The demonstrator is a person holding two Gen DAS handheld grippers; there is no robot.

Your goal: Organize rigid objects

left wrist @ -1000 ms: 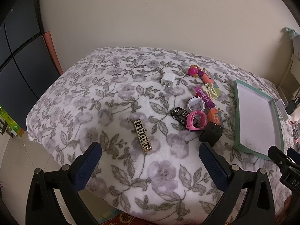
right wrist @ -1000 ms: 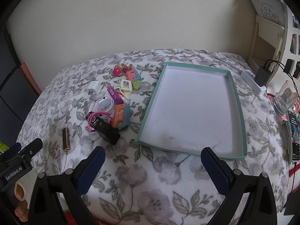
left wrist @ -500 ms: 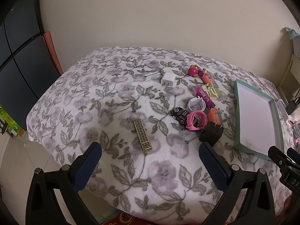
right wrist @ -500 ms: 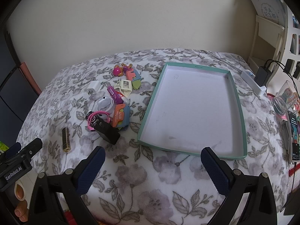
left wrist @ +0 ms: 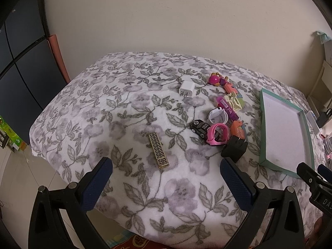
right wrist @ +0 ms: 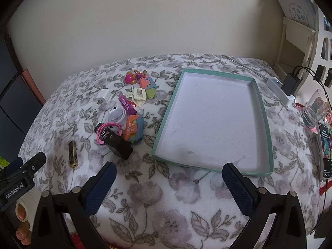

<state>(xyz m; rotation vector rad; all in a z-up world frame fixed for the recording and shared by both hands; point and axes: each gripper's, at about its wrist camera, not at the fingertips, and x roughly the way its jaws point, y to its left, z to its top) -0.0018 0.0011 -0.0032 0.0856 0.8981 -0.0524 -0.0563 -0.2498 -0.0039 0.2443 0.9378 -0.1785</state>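
I have both claws spread wide, gripping nothing, hovering over the near edge of the floral blanket (left wrist: 132, 112). Ahead of my left claw (left wrist: 166, 178): gold-black patterned bar (left wrist: 158, 150). Ahead of my right claw (right wrist: 169, 179): teal-rimmed tray (right wrist: 263, 112). Toy cluster (right wrist: 128, 116) lies ahead-left of it.

A fleecy, matt floral blanket (left wrist: 132, 108) covers the table. On it the patterned bar (left wrist: 158, 150) looks glossy, gold metal at its edges. At its 2 o'clock lie a shiny black toy car (left wrist: 199, 127), a smooth pink plastic watch (left wrist: 216, 137) and a matt black charger (left wrist: 234, 149). The white charger (left wrist: 187, 88) is smooth plastic. The tray (right wrist: 267, 124) looks like matt cardboard, teal outside, white inside. The right hand-held gripper (right wrist: 169, 181) has dimpled blue pads (right wrist: 238, 188) on black plastic arms.
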